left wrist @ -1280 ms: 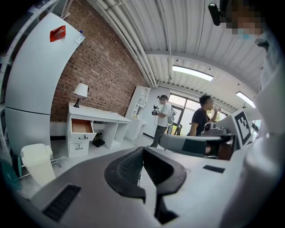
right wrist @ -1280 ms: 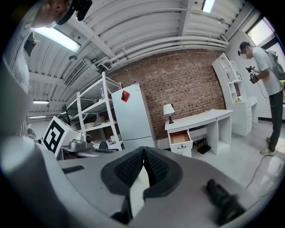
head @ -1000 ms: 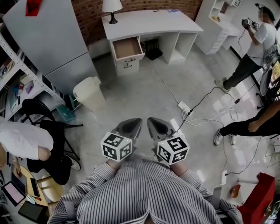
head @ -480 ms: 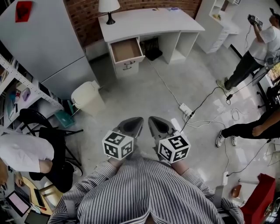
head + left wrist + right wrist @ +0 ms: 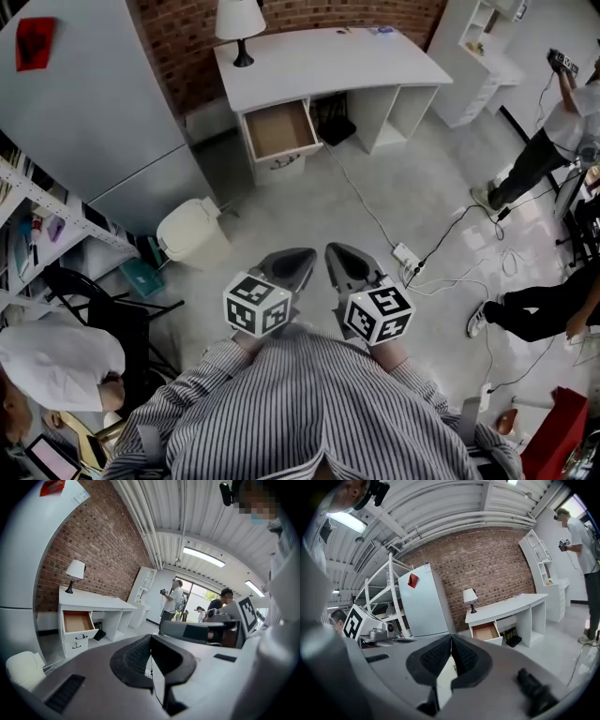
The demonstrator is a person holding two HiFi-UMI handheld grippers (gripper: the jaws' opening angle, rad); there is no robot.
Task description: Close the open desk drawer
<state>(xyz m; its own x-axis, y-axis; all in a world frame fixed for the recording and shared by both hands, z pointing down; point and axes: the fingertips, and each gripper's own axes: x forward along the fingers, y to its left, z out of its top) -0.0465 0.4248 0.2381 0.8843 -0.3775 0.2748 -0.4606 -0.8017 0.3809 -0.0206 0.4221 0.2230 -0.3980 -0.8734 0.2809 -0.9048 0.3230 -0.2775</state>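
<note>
Drawer (image 5: pixel 278 129) open at the desk's (image 5: pixel 328 61) left end; left gripper (image 5: pixel 306 255) and right gripper (image 5: pixel 331 249) closed, empty, well apart from it.

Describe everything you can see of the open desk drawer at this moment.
The drawer is the top one at the lamp end of the white desk. It stands pulled well out and level. Its inside looks like bare brown wood and seems empty; its front is white with a small dark handle. A shut drawer with a like handle sits under it. Nothing but the desk touches it.
</note>
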